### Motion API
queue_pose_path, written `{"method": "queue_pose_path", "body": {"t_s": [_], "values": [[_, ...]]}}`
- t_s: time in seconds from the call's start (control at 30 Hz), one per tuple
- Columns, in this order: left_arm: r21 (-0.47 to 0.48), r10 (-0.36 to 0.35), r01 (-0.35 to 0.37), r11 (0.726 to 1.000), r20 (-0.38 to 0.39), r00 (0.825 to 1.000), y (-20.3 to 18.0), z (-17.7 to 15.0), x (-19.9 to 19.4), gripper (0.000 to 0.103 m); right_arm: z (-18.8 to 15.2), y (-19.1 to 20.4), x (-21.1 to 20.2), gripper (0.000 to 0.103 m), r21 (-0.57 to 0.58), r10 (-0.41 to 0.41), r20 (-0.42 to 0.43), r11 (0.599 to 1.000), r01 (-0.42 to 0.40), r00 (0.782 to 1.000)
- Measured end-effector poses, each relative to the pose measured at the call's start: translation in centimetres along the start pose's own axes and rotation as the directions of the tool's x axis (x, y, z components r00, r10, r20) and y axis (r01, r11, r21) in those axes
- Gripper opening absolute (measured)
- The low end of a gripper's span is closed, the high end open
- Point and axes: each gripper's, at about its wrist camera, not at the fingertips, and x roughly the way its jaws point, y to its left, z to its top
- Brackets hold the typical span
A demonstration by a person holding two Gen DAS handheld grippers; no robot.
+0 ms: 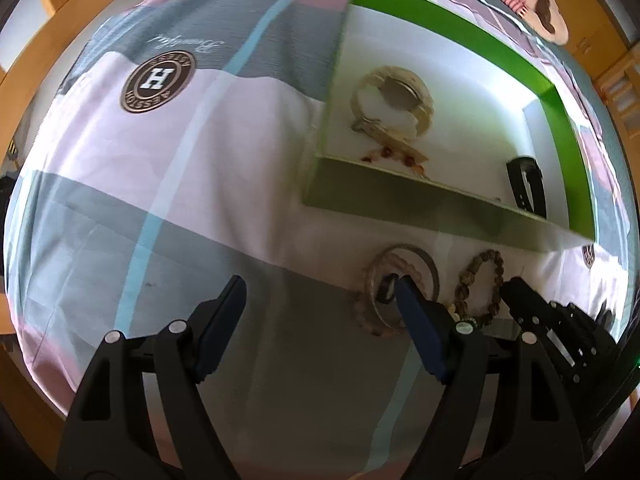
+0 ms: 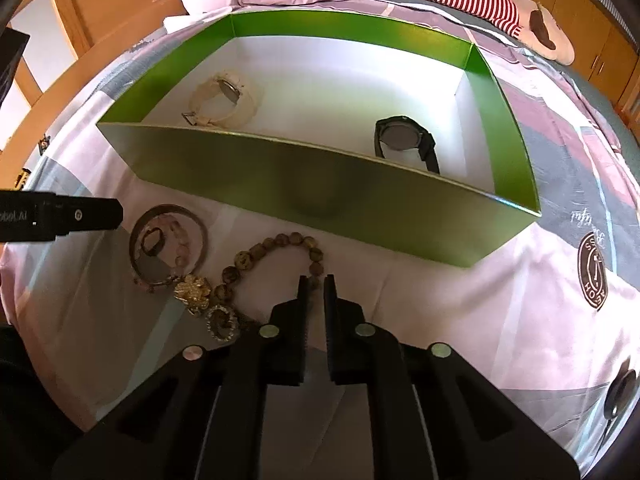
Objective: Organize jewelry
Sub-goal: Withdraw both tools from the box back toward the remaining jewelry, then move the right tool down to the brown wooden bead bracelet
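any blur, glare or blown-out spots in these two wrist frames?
Left wrist: soft with slight motion blur, the green box floor blown out white, near wall in shadow. Right wrist: sharper, beaded bracelet crisp, box floor bright but watches readable; shadow on the near wall. Both: strong fisheye bending at edges.

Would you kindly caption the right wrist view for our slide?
Right gripper, nearly closed, nears a brown bead bracelet before a green box holding two watches.

Lighting: bright daylight, soft. White floor of the open green cardboard box (image 1: 448,80) washed out by glare in the left wrist view. Box's near wall (image 2: 320,184) shadowed. Grey shadow across the patterned pink-and-grey bedsheet (image 2: 460,280). Strong fisheye bending, dark vignette at edges. Slight overall softness.
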Motion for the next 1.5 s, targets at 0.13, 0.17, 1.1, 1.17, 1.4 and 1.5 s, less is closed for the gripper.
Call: {"method": "queue_pose_path", "body": {"t_s": [0.13,0.17,1.1,1.17,1.4,1.5], "values": [[0.014,0.010,-0.010,1.000,-0.013,1.000,-0.5,-0.1,0.7,0.077,0.0,-0.6,0.1,0.024,0.039,0.008,-0.007,0.999,-0.008,1.000],[0.017,0.011,-0.011,1.000,-0.020,1.000,-0.7,-0.2,0.9,0.077,0.0,-0.7,0.1,0.024,0.042,0.008,-0.009,0.999,-0.008,1.000],[0.062,-0.013,0.014,0.998,-0.023,1.000,-2.4,-0.4,0.9,0.077,-0.6,0.8,1.3,0.030,-0.037,-0.051,-0.006,0.998,0.050,0.999],[0.045,-0.017,0.018,0.999,-0.018,1.000,-1.7,0.0,0.3,0.077,-0.6,0.7,1.3,0.030,-0.038,-0.050,-0.006,0.998,0.050,0.999],[-0.046,0.016,-0.018,0.999,-0.048,0.999,2.1,1.2,0.3,0.077,-0.6,0.7,1.3,0.030,-0.037,-0.051,-0.008,0.998,0.050,0.999],[-0.025,0.024,-0.026,0.999,-0.075,0.997,1.6,1.1,1.0,0.077,-0.6,0.8,1.3,0.030,-0.040,-0.049,-0.007,0.998,0.049,0.999]]}}
